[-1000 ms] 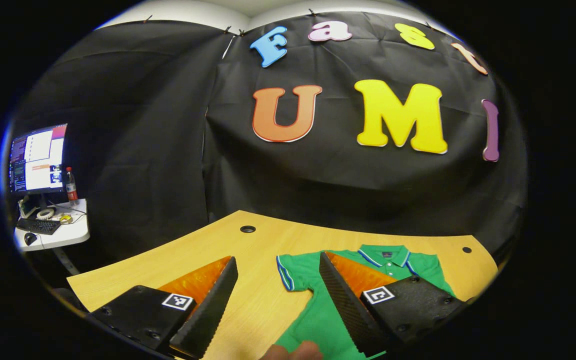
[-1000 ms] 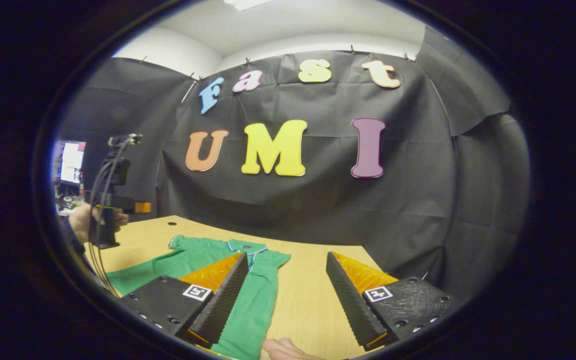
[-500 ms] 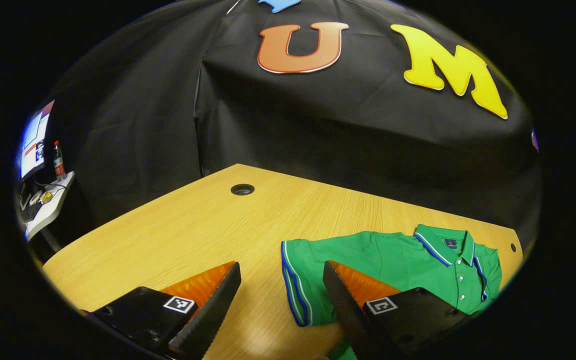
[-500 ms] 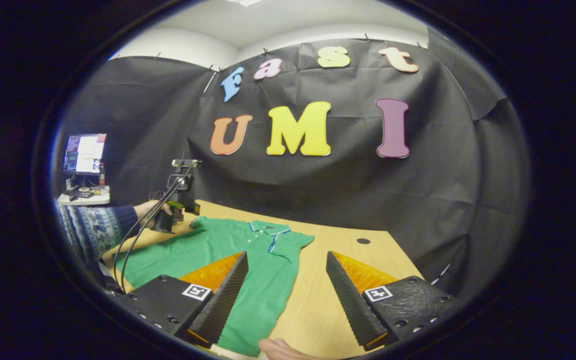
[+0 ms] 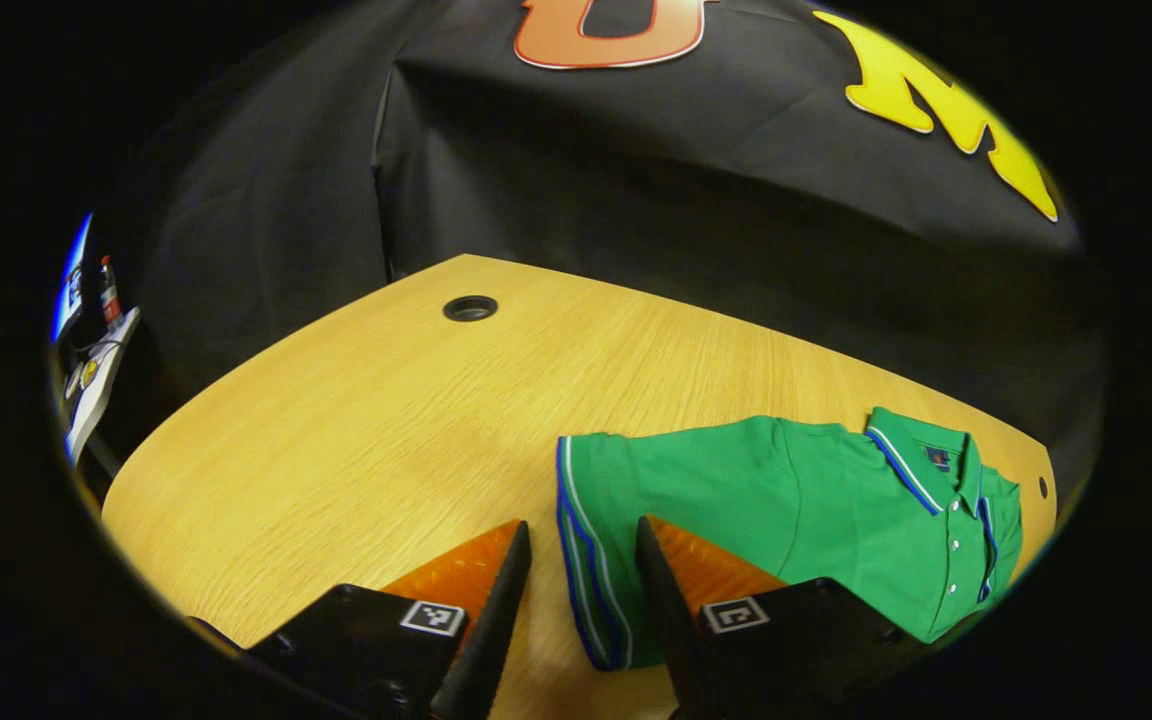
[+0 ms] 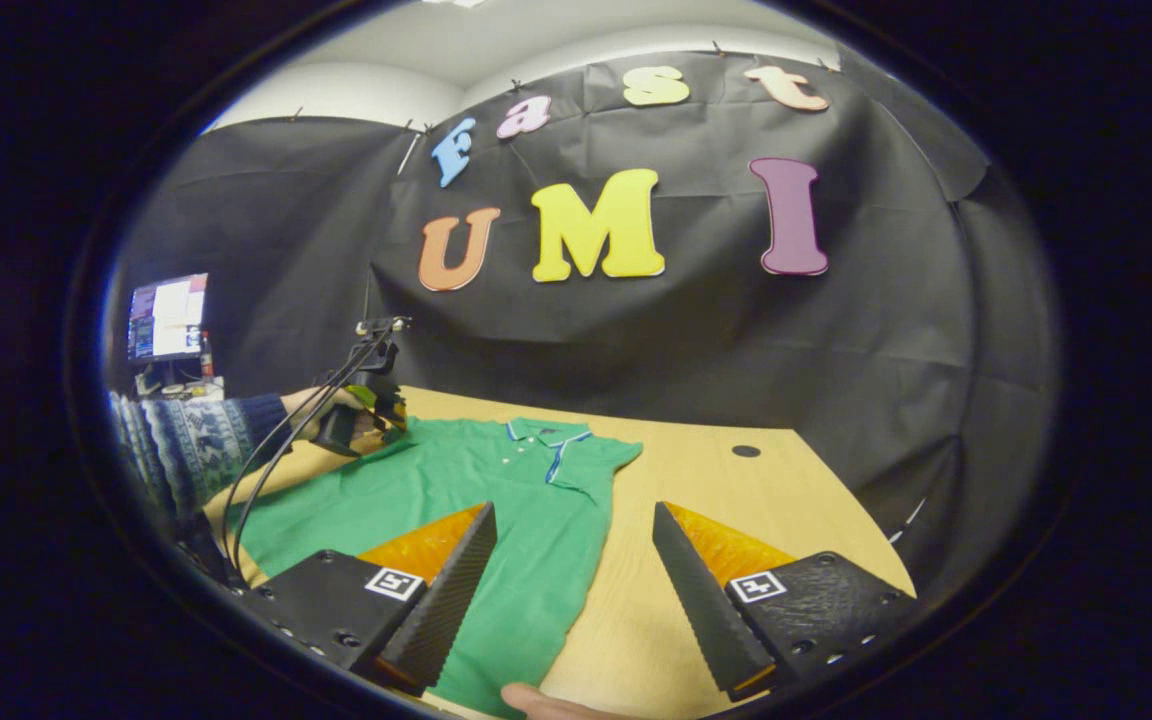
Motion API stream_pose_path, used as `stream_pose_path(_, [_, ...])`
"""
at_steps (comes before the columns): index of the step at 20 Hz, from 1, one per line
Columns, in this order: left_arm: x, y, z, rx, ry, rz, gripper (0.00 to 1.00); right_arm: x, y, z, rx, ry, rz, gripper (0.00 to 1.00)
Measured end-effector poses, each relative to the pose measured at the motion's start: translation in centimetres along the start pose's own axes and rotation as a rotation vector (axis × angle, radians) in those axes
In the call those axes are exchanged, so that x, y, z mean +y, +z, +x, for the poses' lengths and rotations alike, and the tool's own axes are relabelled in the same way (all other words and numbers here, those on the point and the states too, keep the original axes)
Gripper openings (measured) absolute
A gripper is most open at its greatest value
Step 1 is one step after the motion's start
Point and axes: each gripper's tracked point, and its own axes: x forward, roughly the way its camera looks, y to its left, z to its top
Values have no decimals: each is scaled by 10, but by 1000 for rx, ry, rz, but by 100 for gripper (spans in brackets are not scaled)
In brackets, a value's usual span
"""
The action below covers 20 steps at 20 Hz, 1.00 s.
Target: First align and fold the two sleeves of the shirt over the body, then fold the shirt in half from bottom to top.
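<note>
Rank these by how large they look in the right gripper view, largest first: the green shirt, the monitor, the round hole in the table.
1. green shirt: by far the largest.
2. monitor: a small patch; it stands farther off, so its true size is unsure.
3. round hole in the table: smallest.

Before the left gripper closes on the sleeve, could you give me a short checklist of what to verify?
1. Shirt lies flat on the table: ok.
2. Sleeve hem sits between the left gripper fingers: ok.
3. Left gripper open, not yet pressing the cloth: ok.
4. Fingers low enough to catch the cloth: cannot tell.
5. Right gripper open, above the shirt's other side: ok.
</note>
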Motion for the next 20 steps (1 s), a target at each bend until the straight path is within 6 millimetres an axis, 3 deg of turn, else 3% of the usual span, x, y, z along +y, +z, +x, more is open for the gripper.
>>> stream_pose_path(1, [1,3,4,-6,4,29,54,1,-3,0,3,4,3,95])
stream_pose_path(2, [-3,3,4,8,-5,55,50,2,-5,0,10,6,7,95])
stream_pose_path(3, [-7,4,2,17,-18,87,27,2,-7,1,17,6,11,94])
stream_pose_path(5, [-9,6,-1,24,-4,128,9,2,-11,2,25,9,14,96])
stream_pose_path(9, [-29,22,-15,-17,5,158,6,-3,-17,3,36,-5,14,95])
stream_pose_path(13, [-64,35,-30,-46,-19,234,6,-8,-18,2,39,-13,49,95])
stream_pose_path(20, [-123,34,-45,-48,-33,389,9,-11,-24,2,57,-8,105,94])
